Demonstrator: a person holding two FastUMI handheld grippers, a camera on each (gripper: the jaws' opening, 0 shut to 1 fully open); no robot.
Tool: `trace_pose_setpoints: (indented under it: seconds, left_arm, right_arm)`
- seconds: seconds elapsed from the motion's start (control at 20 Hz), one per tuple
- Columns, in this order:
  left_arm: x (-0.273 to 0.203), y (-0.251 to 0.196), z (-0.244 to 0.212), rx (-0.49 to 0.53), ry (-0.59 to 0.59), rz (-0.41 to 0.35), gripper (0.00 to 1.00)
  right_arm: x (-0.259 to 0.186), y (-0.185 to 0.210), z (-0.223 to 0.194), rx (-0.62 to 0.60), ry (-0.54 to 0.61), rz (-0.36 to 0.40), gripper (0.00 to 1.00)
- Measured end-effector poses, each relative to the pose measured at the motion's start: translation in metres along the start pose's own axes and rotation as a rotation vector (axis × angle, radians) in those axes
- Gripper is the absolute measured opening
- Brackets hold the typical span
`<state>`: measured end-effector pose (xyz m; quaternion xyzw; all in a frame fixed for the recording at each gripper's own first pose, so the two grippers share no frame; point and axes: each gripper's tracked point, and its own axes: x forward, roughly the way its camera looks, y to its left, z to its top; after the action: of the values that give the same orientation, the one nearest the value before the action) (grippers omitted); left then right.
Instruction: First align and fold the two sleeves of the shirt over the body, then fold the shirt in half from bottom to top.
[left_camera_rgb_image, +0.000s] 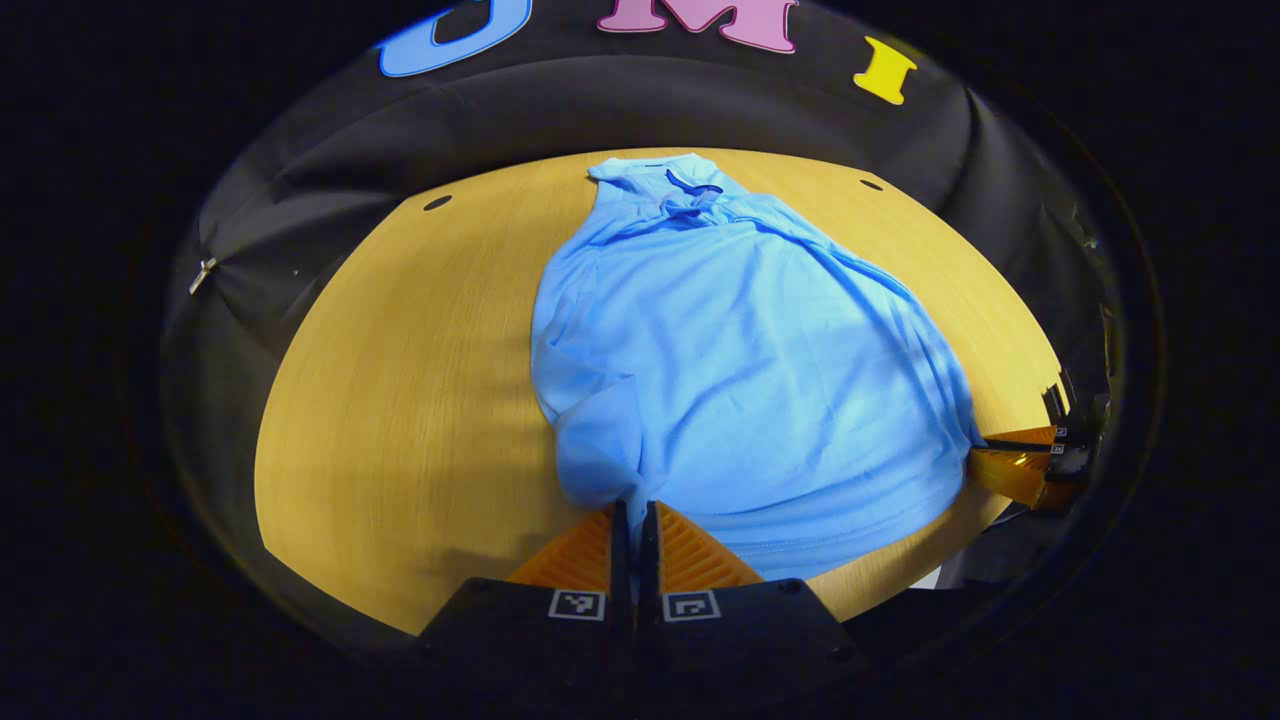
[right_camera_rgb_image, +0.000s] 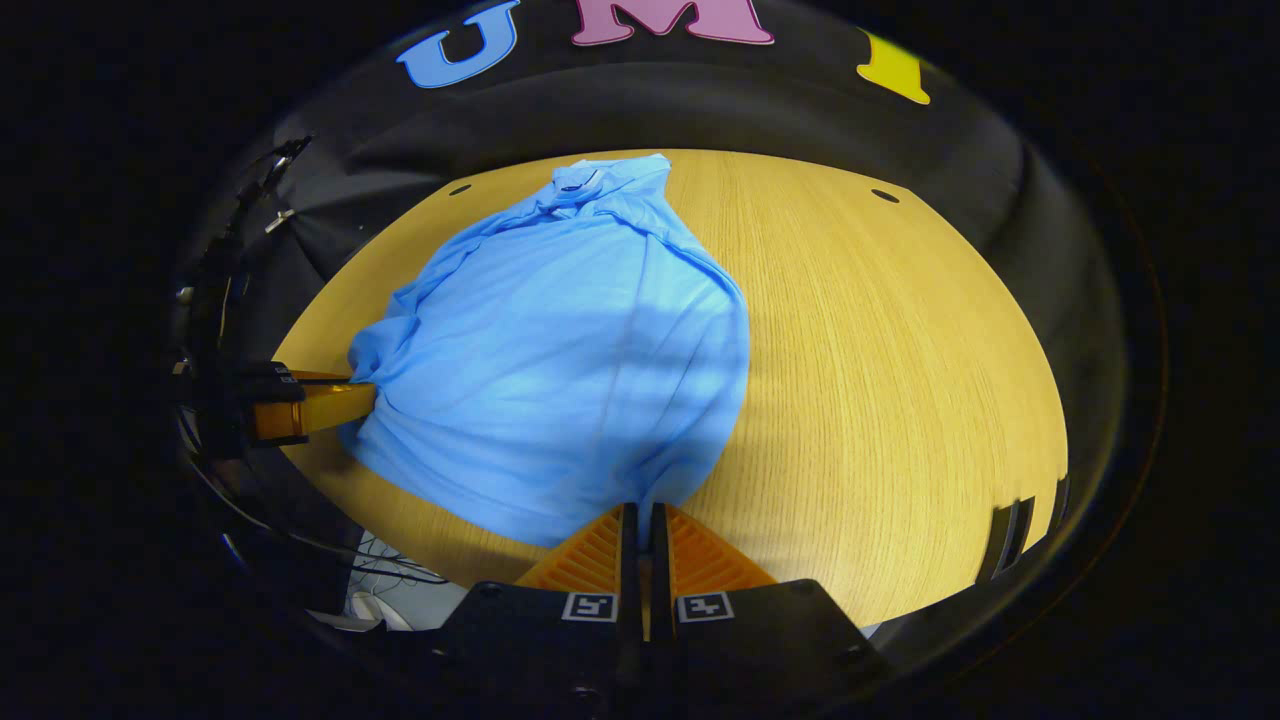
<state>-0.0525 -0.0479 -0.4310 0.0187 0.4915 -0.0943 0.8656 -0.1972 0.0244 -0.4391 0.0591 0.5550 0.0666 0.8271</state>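
Shirt: the light blue shirt lies on the table, collar at the far end, hem nearest the cameras; the right gripper view has it left of centre.
Shirt fabric: thin, soft knit with a matte surface; long creases run from the shoulders down to the two pinched corners, and a stitched hem line shows along the bottom edge.
Shirt shape: narrow at the top, bulging wide in the middle, drawn into points at both lower corners; the sides are turned in over the body.
Collar: crumpled, with a small dark mark inside the neck; too small to read.
Left gripper: fingers drawn together with only a sliver between them, nipping the shirt's lower left corner; cloth bunches into the tips.
Right gripper: fingers likewise closed to a thin slit, clamped on the shirt's lower right corner; in the left gripper view it shows at the far right, touching the shirt's edge.
Finger faces: ribbed wedges, with square black-and-white marker tags on the blocks behind them.
Table: smooth pale wood with a fine straight grain and small dark oval holes near the far edge.
Writing: none legible on the shirt.
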Motion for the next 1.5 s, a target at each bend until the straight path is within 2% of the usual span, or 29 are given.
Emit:
trace_pose_setpoints:
  seconds: [0.25, 0.5, 0.85, 1.2, 1.5]
  left_arm:
    - [-0.007, 0.000, 0.005, -0.030, -0.025, 0.004, 0.06]
    - [-0.019, -0.001, 0.034, -0.039, -0.081, 0.000, 0.06]
    - [-0.045, 0.004, 0.141, -0.082, -0.260, -0.002, 0.06]
    - [-0.035, 0.020, 0.222, -0.111, -0.375, 0.020, 0.06]
    - [0.000, 0.034, 0.289, -0.140, -0.430, 0.043, 0.06]
  right_arm:
    - [-0.006, -0.004, 0.011, 0.021, -0.035, 0.007, 0.05]
    - [-0.019, -0.007, 0.056, 0.037, -0.122, 0.017, 0.05]
    - [-0.028, -0.015, 0.164, 0.072, -0.285, 0.020, 0.05]
    - [-0.020, -0.025, 0.251, 0.076, -0.406, 0.005, 0.05]
    - [0.014, -0.040, 0.313, 0.071, -0.448, -0.007, 0.05]
